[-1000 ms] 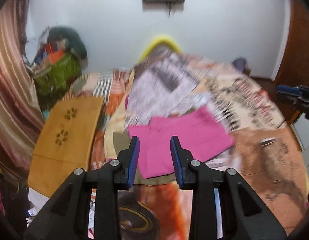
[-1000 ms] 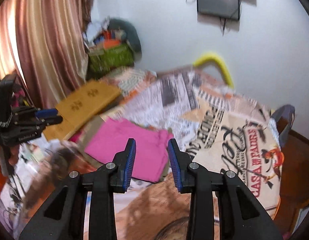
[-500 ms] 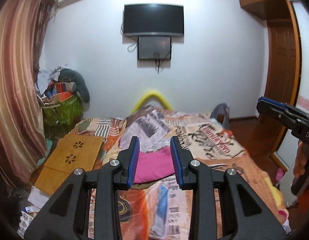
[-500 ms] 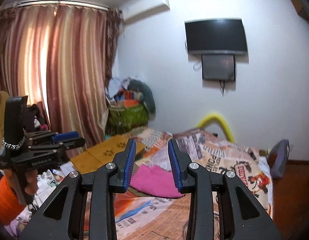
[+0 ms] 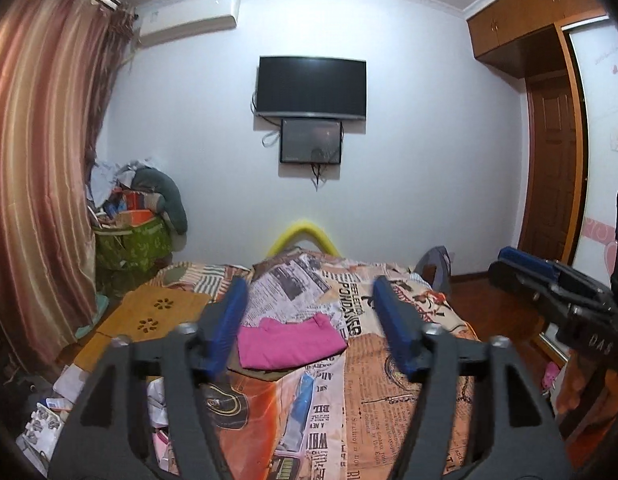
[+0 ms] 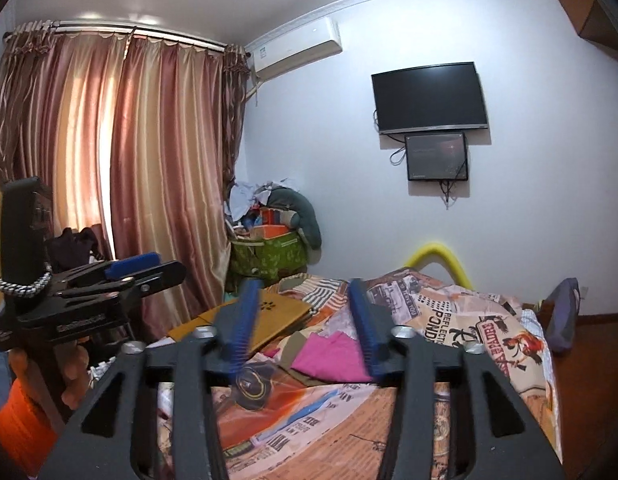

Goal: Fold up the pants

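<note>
A bed (image 5: 409, 384) with a newspaper-print cover in orange, cream and black fills the middle of a small bedroom, its far end against a pale wall that carries a dark television (image 5: 311, 87), a smaller screen (image 5: 311, 141) just below it and an air conditioner (image 5: 189, 14) near the ceiling. Striped reddish curtains (image 6: 149, 184) hang along the left, a heap of bags and clothes (image 5: 139, 220) sits in the far left corner, a wooden board (image 5: 149, 318) with flower-shaped cut-outs lies at the bed's left edge, and a wooden wardrobe (image 5: 549, 120) stands on the right. The pants (image 5: 289, 342) lie on the bed's middle, towards its left side, well beyond both grippers. They are bright pink, folded into a flat, fairly neat rectangle whose long axis runs across the bed, left to right, resting on a drab olive cloth (image 5: 265, 372) that shows at the near edge. The left gripper (image 5: 311, 324) and right gripper (image 6: 305, 320) point almost level over the bed; the fingers of each are spread and opening, with nothing between them.
</note>
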{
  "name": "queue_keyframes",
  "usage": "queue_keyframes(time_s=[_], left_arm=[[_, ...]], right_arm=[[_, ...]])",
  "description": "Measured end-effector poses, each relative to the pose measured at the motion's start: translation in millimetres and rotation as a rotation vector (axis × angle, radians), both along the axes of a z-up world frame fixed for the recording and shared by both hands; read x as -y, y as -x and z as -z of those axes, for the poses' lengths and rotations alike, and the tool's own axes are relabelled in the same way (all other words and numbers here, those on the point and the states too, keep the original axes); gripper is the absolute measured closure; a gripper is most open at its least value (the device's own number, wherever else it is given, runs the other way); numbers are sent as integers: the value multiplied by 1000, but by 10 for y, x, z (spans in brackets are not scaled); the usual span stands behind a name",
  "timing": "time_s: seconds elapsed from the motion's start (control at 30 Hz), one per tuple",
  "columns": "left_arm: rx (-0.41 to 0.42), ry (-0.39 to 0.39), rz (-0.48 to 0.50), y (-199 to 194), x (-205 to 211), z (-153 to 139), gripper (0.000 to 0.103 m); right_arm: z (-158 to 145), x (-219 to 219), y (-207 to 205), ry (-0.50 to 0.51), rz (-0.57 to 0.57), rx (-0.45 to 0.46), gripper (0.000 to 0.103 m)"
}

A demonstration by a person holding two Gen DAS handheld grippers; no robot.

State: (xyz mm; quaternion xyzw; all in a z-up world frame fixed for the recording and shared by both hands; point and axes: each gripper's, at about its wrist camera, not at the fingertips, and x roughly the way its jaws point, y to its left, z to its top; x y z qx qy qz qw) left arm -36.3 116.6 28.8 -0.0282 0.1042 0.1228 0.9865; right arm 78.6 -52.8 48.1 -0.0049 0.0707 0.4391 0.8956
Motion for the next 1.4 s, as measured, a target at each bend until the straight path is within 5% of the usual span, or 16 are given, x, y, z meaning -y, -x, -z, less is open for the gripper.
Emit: queue_keyframes(time_s=[0.2,0.3,0.53,1.4], left_arm=[[23,-13,-11,120,44,17,16],[28,-12,-20,136,49,40,6],[24,-2,-37,125,32,97,1],[-7,-15,-48,93,74,195,1]], right_arm=[[-21,56,78,-17,36,3,20],[-14,63,103,-8,56,16,19],[56,75,146,-14,80,14,4],[103,141,197,-33,82,-6,1]])
